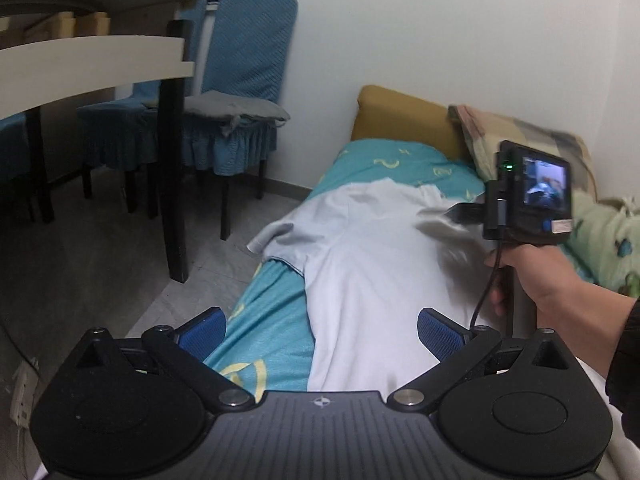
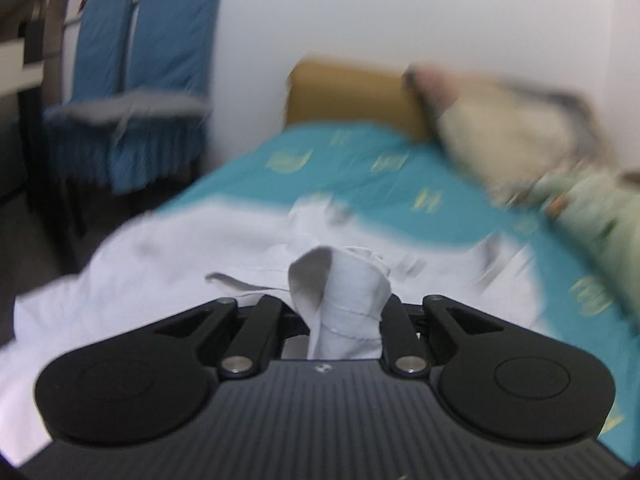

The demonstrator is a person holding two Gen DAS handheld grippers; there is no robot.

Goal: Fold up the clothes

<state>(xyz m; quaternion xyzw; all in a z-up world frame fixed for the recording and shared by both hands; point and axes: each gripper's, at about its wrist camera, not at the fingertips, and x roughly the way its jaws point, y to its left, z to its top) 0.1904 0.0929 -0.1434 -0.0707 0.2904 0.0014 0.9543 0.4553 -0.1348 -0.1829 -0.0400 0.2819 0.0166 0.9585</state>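
A white T-shirt (image 1: pixel 372 264) lies spread along a bed with a teal sheet (image 1: pixel 276 328). My left gripper (image 1: pixel 322 334) is open, its blue pads wide apart, hovering over the shirt's near end. My right gripper (image 1: pixel 456 214) is seen from the side at the shirt's far right part, lifting a fold of cloth. In the right wrist view the right gripper (image 2: pixel 346 316) is shut on a bunched piece of the white shirt (image 2: pixel 340 292), with the rest of the shirt (image 2: pixel 160 256) spread below. That view is motion-blurred.
A mustard headboard (image 1: pixel 400 116) and patterned pillows (image 1: pixel 520 140) lie at the bed's far end. A green quilt (image 1: pixel 600 236) lies along the right side. Blue-covered chairs (image 1: pixel 236 92) and a table with black legs (image 1: pixel 172 152) stand left of the bed on a grey floor.
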